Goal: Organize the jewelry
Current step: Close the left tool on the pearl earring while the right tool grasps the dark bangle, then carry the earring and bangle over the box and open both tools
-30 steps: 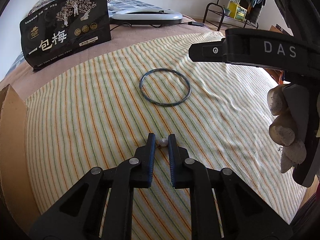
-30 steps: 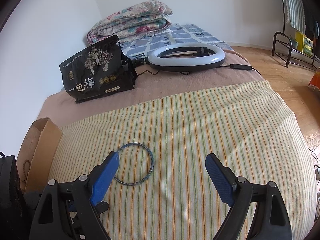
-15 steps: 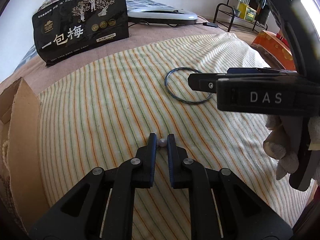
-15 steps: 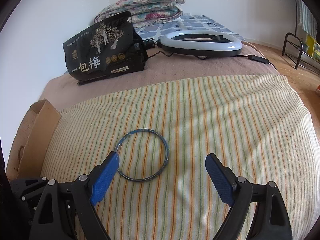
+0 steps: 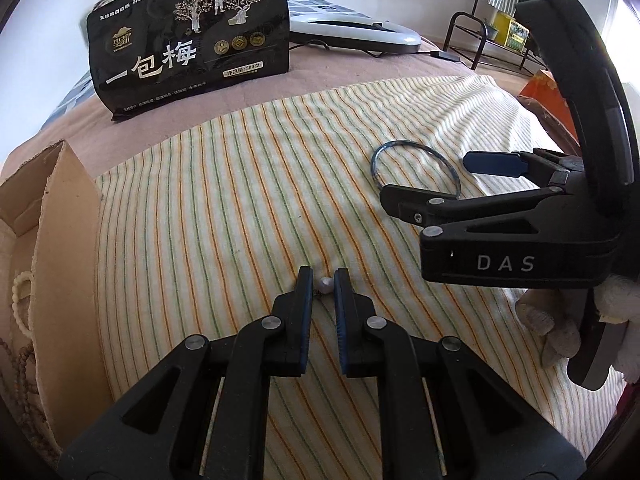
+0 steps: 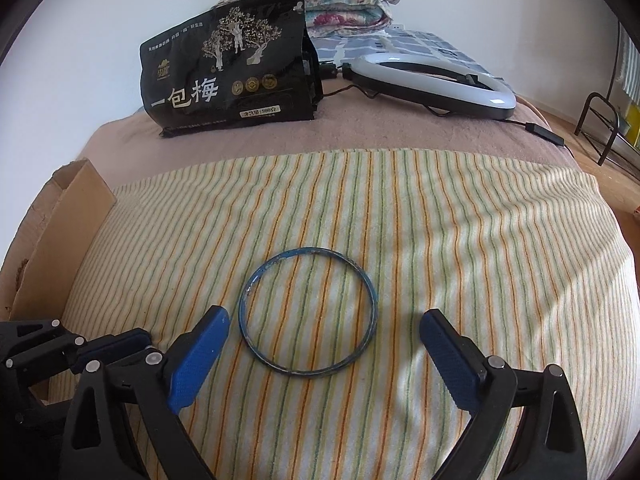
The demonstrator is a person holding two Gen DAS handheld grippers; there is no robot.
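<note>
Centrally, the left tool is clenched on a small white bead above the striped towel, while the right tool is spread wide just before the blue bangle lying flat there.

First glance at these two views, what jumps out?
The blue bangle lying flat on the striped towel, framed by the wide-open right tongs. Next, the left tongs nearly closed on a small white pearl piece near the towel's front. Behind both stands a black snack bag, with a cardboard box at the left.
</note>
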